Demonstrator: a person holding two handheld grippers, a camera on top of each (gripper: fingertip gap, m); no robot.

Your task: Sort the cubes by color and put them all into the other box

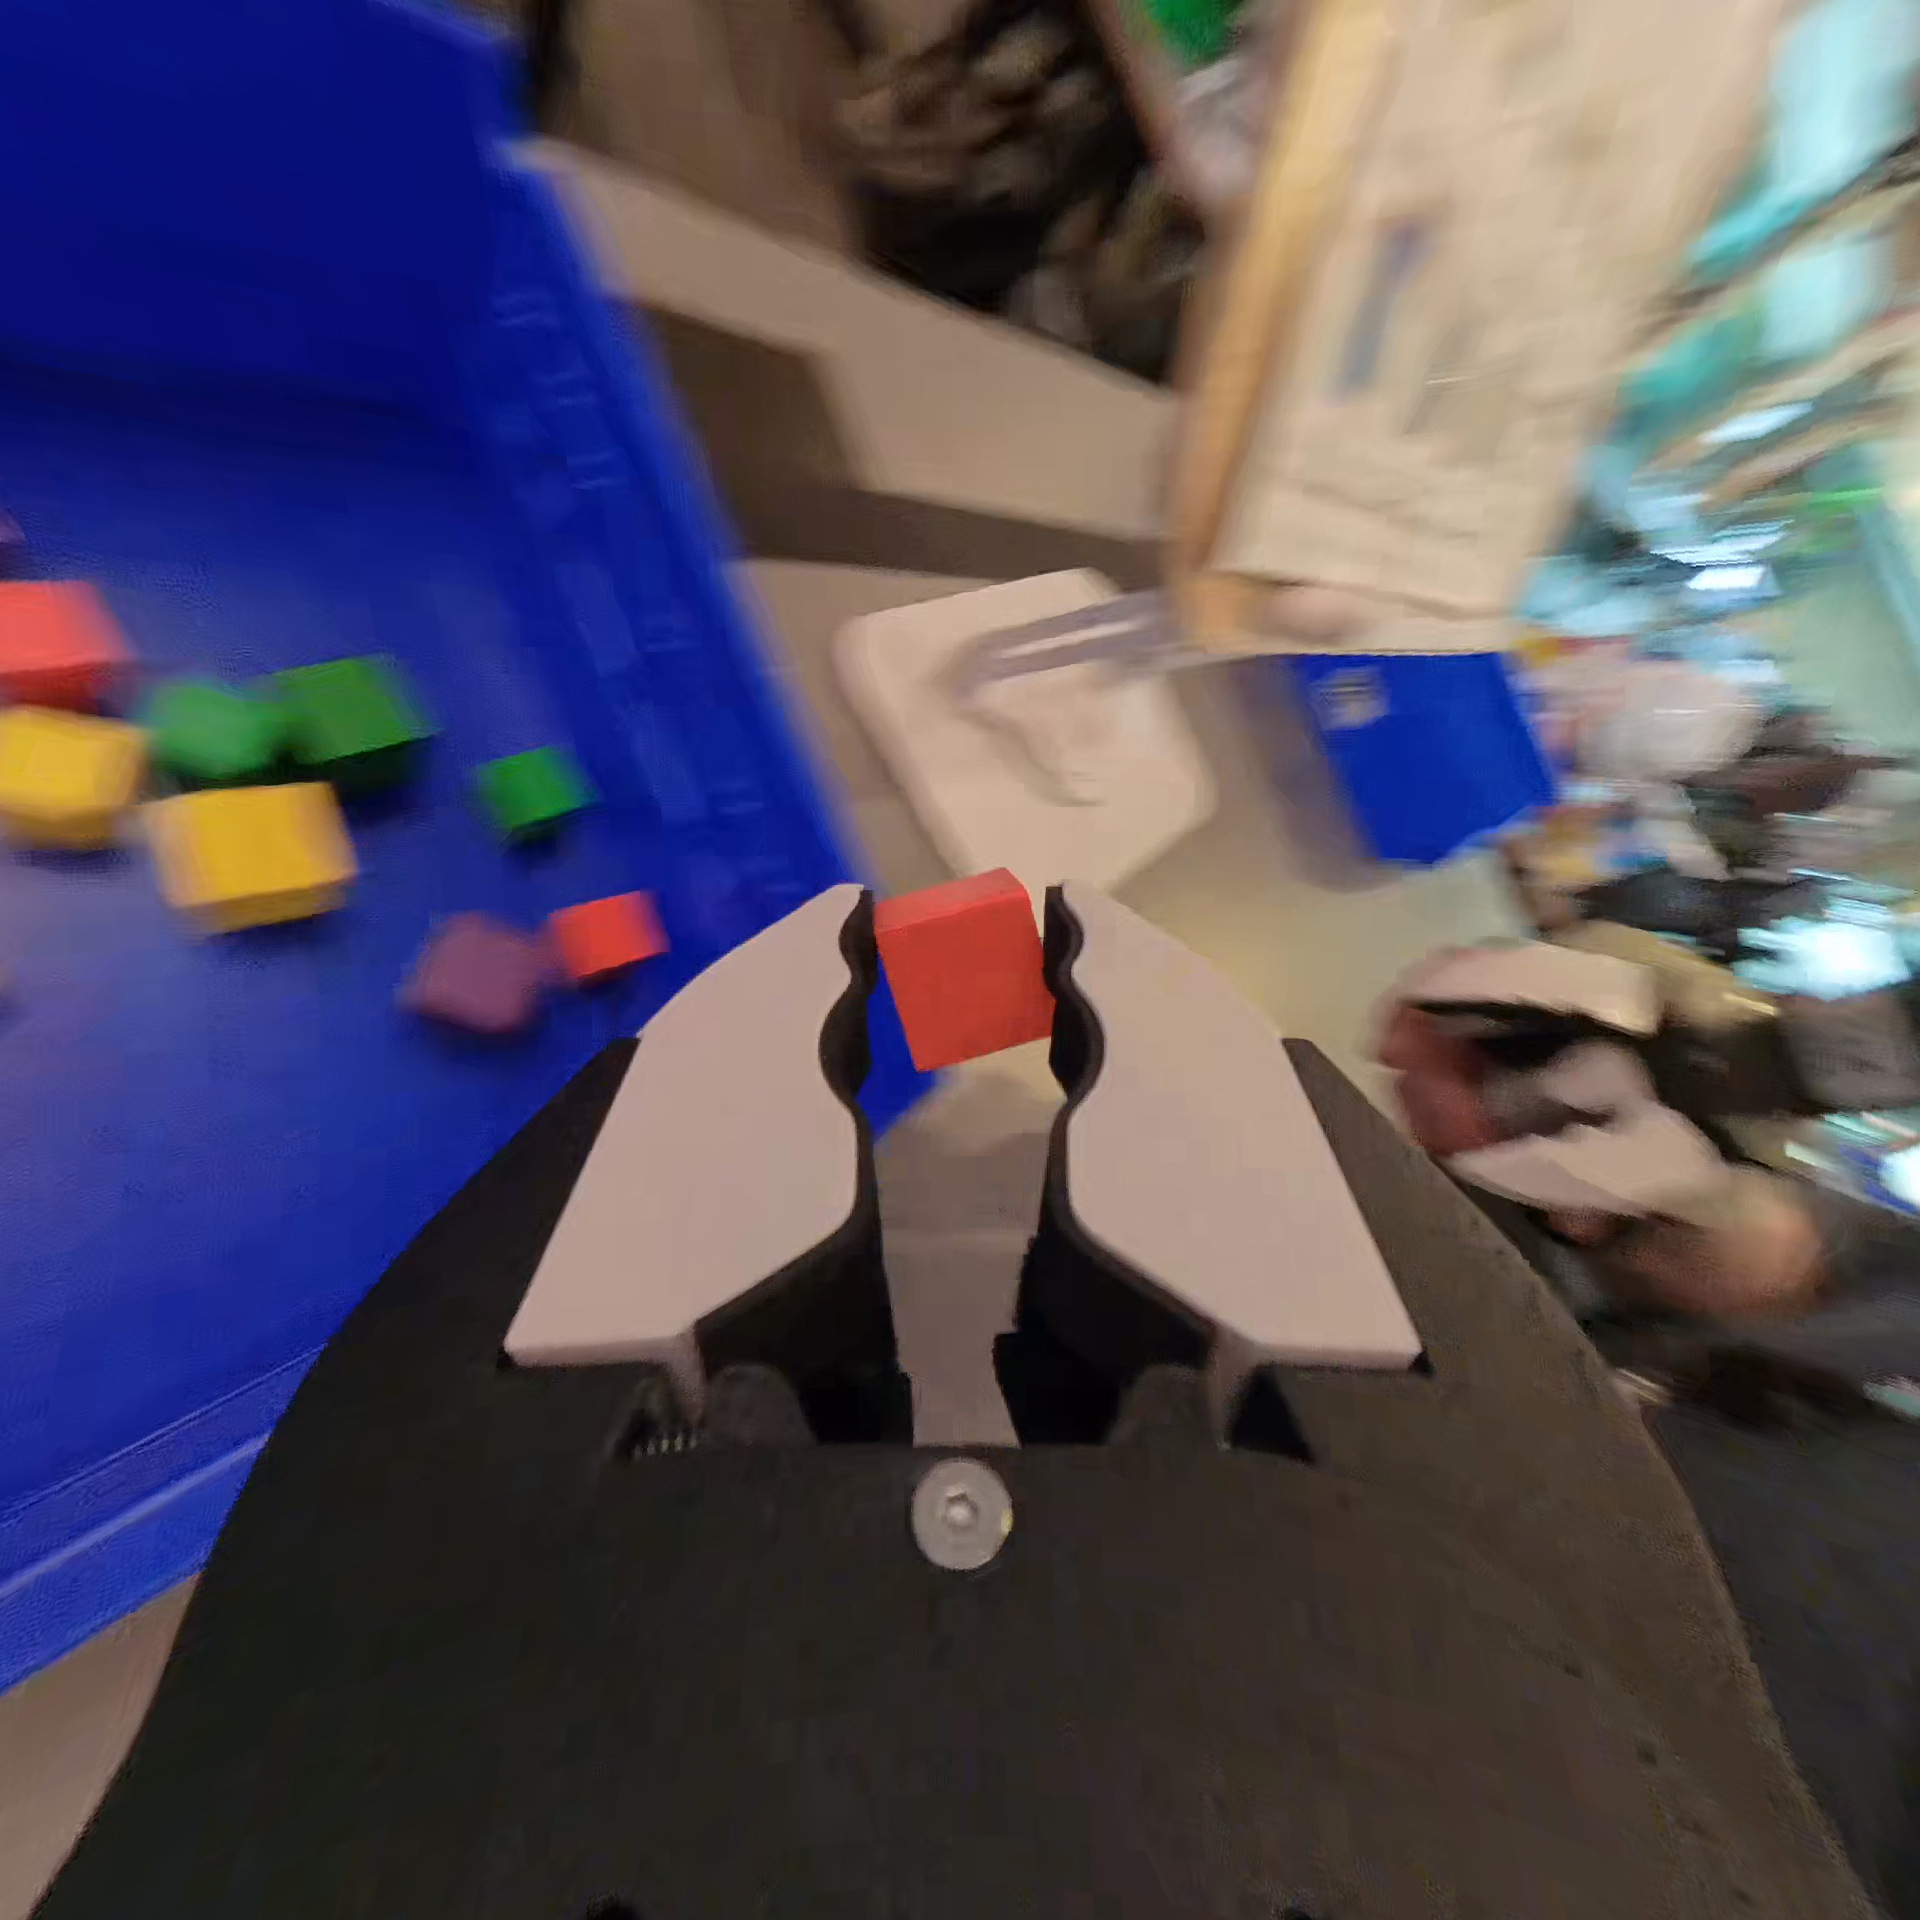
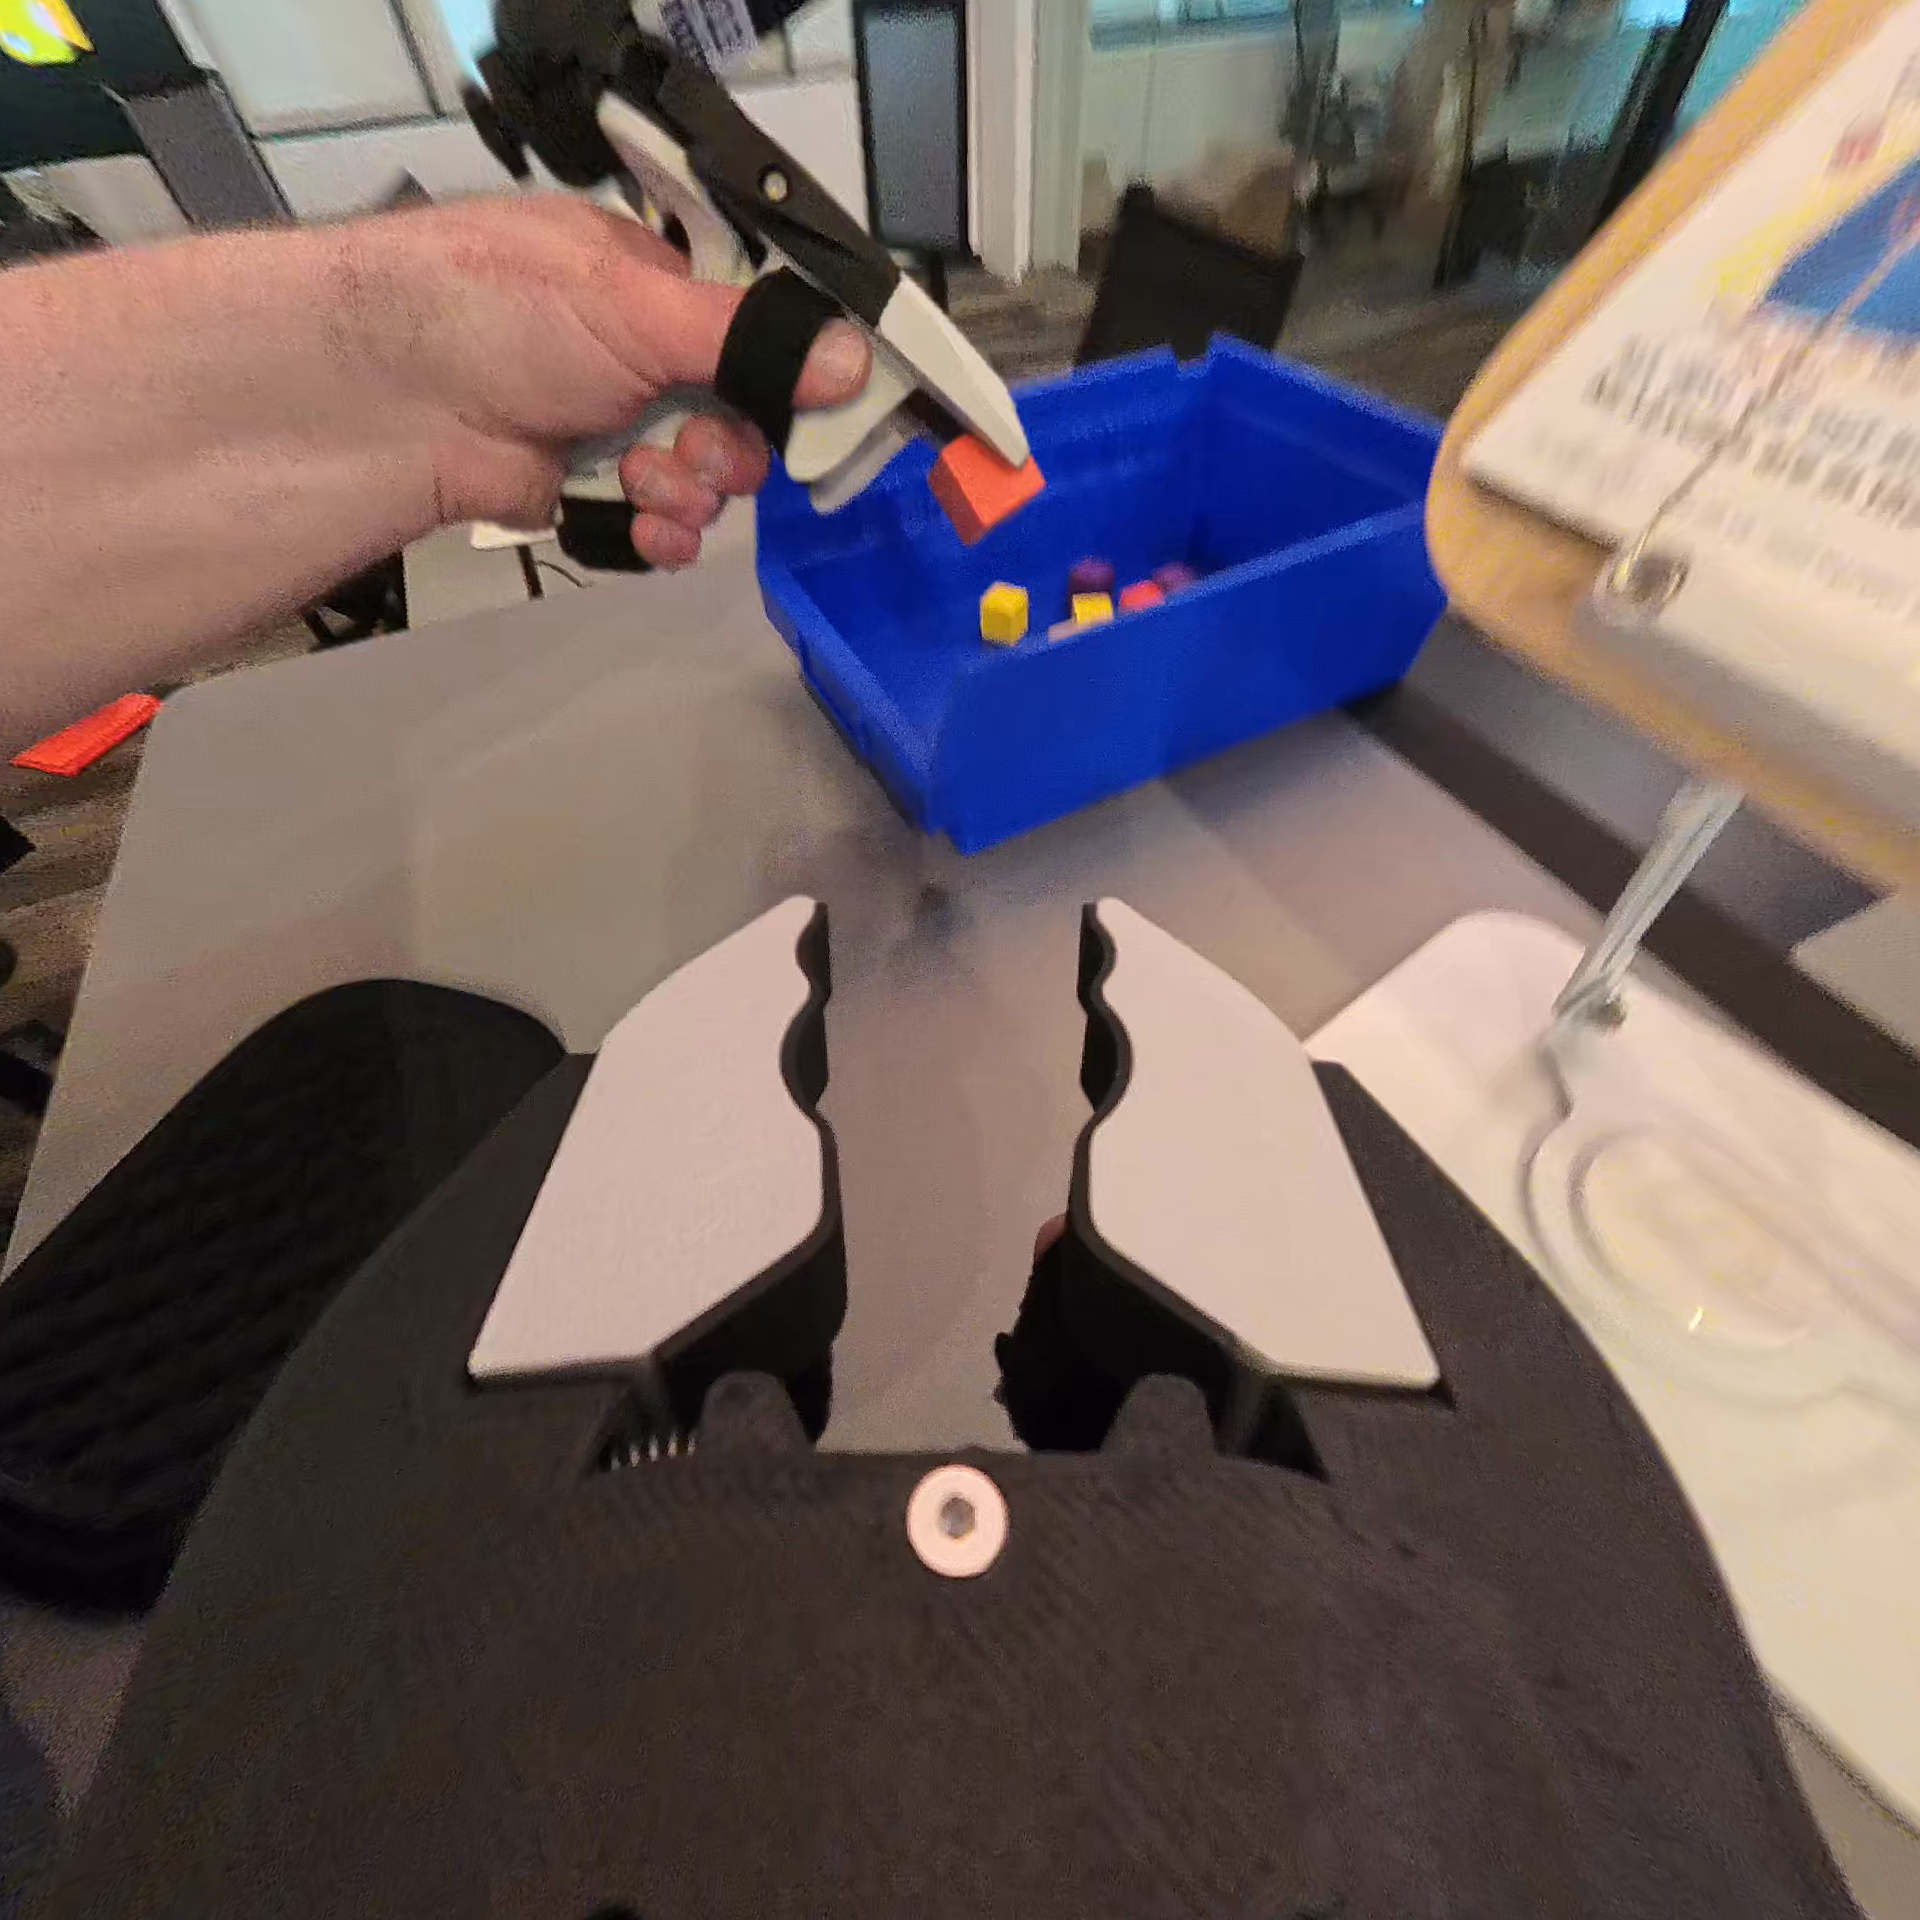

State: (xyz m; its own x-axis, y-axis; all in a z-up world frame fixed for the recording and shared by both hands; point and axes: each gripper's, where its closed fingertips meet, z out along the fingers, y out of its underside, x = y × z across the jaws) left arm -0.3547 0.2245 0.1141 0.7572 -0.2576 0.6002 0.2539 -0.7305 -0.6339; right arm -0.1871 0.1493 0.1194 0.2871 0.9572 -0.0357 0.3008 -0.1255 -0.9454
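Note:
My left gripper (image 1: 961, 935) is shut on a red cube (image 1: 961, 966), which sits tilted between the two pads. In the right wrist view, a hand holds this left gripper (image 2: 925, 473) with the red cube (image 2: 985, 488) in the air over the near left rim of a blue box (image 2: 1143, 717). Several cubes lie in that box (image 1: 312, 312): green (image 1: 353, 712), yellow (image 1: 249, 852), red (image 1: 608, 933) and purple (image 1: 478, 971). My right gripper (image 2: 956, 935) is open and empty above the grey table (image 2: 468, 779), short of the box.
A wooden board with paper (image 2: 1704, 416) on a wire stand with a white base (image 2: 1662, 1195) stands at the right. A second blue box (image 1: 1423, 758) is farther off. A black chair back (image 2: 208, 1195) is at the near left. The person's hand (image 2: 364, 364) reaches in from the left.

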